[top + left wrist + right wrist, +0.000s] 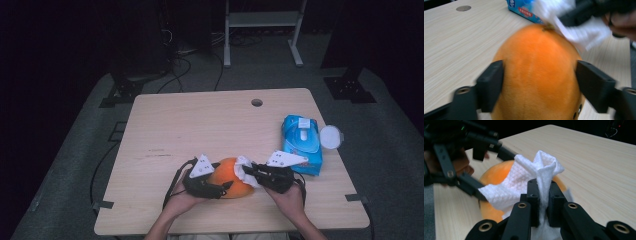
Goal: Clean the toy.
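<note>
An orange fruit [230,176] lies near the table's front edge, between my two grippers. My left gripper [223,186] reaches it from the left; in the left gripper view its jaws stand on either side of the orange [539,75], close to the skin, and I see no squeeze. My right gripper [251,170] is shut on a crumpled white tissue [524,182], which lies against the top and right side of the orange [495,173]. The tissue [579,32] covers the stem end.
A blue pack of wipes [301,142] lies to the right of the grippers, with a round white lid [331,136] beside it at the table's right edge. A cable hole [256,102] sits at the far side of the wooden table [190,125].
</note>
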